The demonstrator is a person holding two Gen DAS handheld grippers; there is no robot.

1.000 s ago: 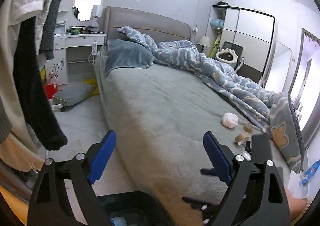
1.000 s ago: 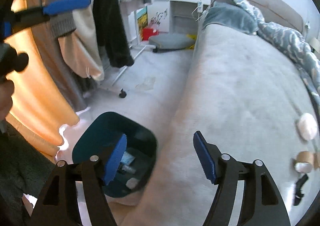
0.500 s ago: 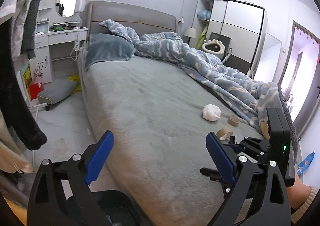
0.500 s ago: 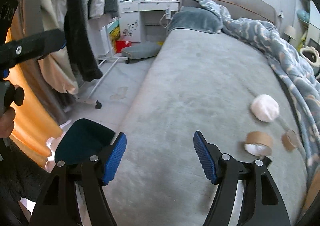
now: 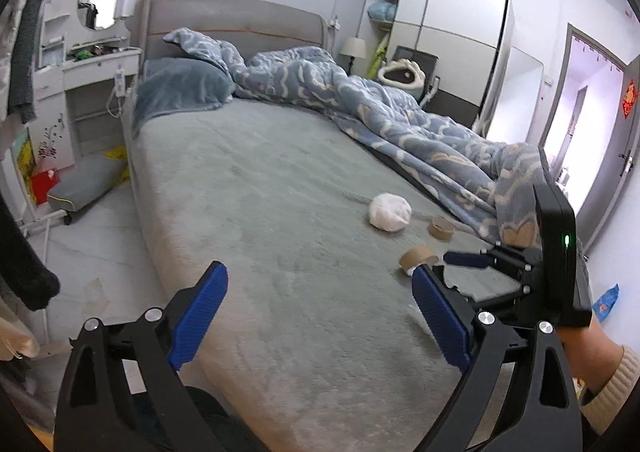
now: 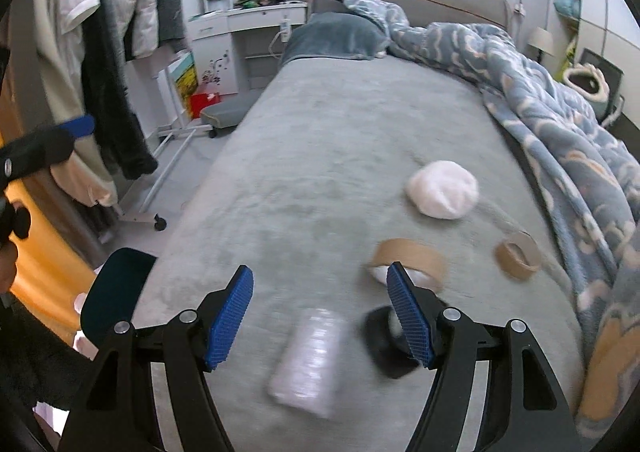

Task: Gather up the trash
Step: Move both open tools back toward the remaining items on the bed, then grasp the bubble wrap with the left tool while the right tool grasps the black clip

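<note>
While both units hover over the bed, neither grips anything. Right hand-held gripper: jaws spread wide, empty, poised above a clear plastic bottle lying on the grey cover; it's motion-blurred, so bottle is my best read. Black item sits just beside the right finger, partly hidden. Brown tape roll just beyond it, smaller roll further right near the blue duvet, white wad behind both. Dark bin stands on the floor at the bed's left edge. Left hand-held gripper: jaws wide, empty, at the bed's near-left side.
</note>
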